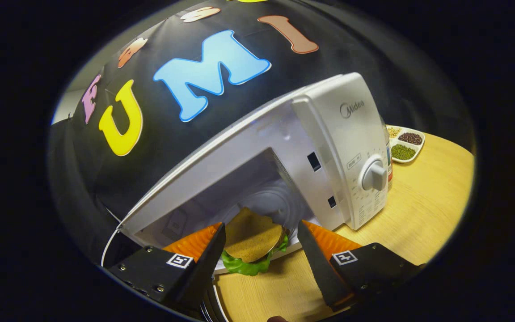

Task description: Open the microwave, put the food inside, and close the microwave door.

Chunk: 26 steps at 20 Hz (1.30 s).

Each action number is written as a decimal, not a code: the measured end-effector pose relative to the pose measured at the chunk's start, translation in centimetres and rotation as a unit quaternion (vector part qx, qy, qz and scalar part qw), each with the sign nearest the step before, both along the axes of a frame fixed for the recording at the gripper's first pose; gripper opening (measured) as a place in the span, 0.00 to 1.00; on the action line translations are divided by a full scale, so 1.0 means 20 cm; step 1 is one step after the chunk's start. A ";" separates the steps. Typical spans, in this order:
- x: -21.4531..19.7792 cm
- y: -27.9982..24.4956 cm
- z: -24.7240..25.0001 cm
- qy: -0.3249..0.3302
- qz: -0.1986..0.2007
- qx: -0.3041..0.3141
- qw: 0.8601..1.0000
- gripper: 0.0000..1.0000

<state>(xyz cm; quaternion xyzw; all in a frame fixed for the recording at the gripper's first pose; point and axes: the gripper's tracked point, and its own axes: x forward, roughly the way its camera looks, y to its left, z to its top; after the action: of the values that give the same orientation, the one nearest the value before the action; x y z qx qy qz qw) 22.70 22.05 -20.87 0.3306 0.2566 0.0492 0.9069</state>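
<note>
A white microwave stands on the wooden table with its door swung open and its cavity exposed. The glass turntable shows inside. A burger with a brown bun and green lettuce hangs at the cavity's mouth, its lettuce drooping over the front lip. My gripper is shut on the burger, with one finger against each side of it. The bun's underside and the door itself are hidden.
The control panel with a round knob lies right of the cavity. A white divided dish of beans sits on the table behind the microwave's right side. A thin white cable runs down at the left.
</note>
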 end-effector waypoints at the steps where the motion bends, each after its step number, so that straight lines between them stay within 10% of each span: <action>1: -0.05 -0.01 0.05 -0.010 0.011 -0.006 1.000 0.97; 12: -0.68 -0.03 0.54 -0.128 0.144 -0.073 0.979 0.97; 26: -1.36 0.53 0.92 -0.262 0.327 -0.085 0.904 0.97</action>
<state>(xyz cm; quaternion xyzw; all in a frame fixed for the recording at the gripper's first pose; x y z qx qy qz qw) -4.50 32.63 -2.38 0.1249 0.1069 0.4055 0.8992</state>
